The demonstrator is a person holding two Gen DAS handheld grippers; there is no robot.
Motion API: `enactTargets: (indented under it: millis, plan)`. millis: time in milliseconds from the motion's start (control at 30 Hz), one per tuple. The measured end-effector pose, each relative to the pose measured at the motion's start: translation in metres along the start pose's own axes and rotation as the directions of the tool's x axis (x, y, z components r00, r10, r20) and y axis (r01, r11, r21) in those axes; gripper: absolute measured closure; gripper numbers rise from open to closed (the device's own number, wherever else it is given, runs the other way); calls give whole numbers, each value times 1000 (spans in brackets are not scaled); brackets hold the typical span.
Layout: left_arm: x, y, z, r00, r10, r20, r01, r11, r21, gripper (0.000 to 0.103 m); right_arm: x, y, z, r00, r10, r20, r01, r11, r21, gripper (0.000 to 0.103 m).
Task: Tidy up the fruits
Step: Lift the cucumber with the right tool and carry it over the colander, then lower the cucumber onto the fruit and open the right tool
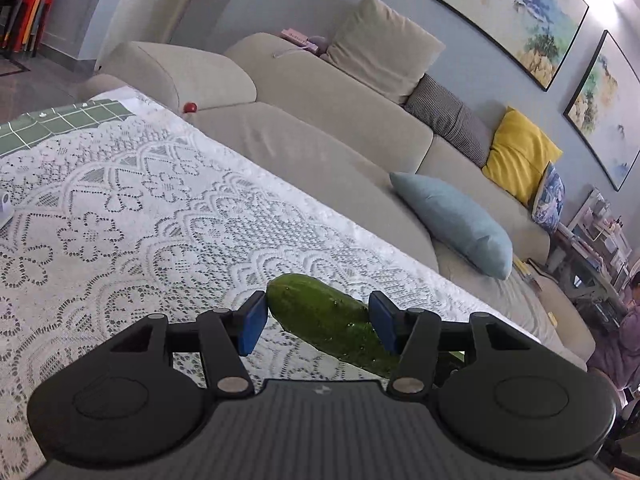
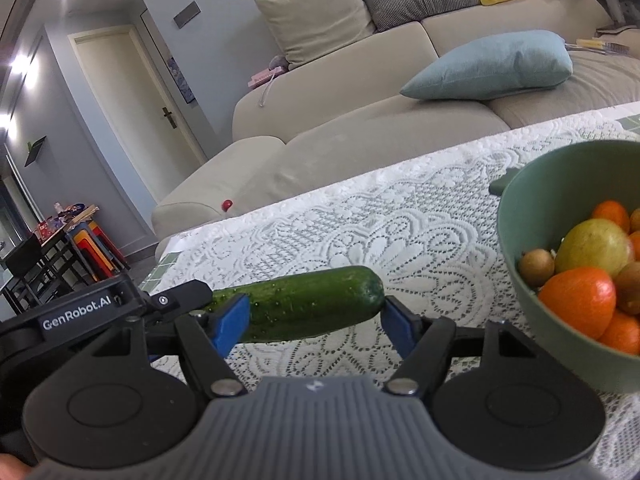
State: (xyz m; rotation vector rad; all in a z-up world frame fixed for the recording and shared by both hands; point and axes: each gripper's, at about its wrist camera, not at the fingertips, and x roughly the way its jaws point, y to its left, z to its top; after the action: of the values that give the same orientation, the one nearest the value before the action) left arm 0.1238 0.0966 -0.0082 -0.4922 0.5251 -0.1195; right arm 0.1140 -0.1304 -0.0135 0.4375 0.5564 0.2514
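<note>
Lace cloth (image 1: pixel 120 200) covers the table in the left wrist view, with a beige sofa (image 1: pixel 320 120) behind it. The cucumber (image 1: pixel 324 316) lies slantwise between the blue pads of the left gripper (image 1: pixel 317 322), its rounded tip up by the pad on the left of the picture and its body running down under the other finger. Both pads meet the green skin, so this tool reads as closed on the cucumber at a middling width. The cucumber seems clear of the cloth, which suits carrying it and not sliding it. The slanted hold probably comes from taking a long thing near one end, where it is free to swing

From the right wrist, the same cucumber runs across the picture between the pads of the right gripper (image 2: pixel 316 322), which stand at a middling gap. One pad overlaps its flank and the other sits at its rounded end. Whether they press or only bracket it I cannot tell. At the left edge the left gripper's black finger lies on the cucumber's other end, so the two tools share one load, likely to keep it level. A green bowl (image 2: pixel 516 200) stands on the cloth near, at the right, already heaped with fruit (image 2: pixel 576 300): oranges, a yellow-green one and small brown ones. The cucumber is outside it, so the sorting looks partly done and this piece is not yet set down
</note>
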Motion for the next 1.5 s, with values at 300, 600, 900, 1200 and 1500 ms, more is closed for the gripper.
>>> enactTargets:
  millis: [300, 600, 900, 1200, 1500]
  plan:
    - [-10, -37, 2, 1000, -3, 9, 3, 1000, 11, 40, -30, -12, 25, 1000, 1, 12, -1, 1000, 6, 33]
    - [2, -85, -7, 999, -34, -30, 34, 999, 0, 40, -54, -44, 54, 999, -45, 7, 45, 999, -4, 33]
    - [26, -138, -26, 990, -74, -119, 77, 997, 18, 40, -78, -98, 82, 994, -109, -25, 109, 994, 1, 33]
    - [57, -170, -46, 965, -90, -247, 93, 996, 1, 40, -82, -147, 97, 982, -168, -87, 170, 985, 17, 33]
    - [82, -184, -62, 923, -144, -356, 161, 987, 19, 68, -57, -174, 96, 978, -144, -149, 149, 988, 26, 57]
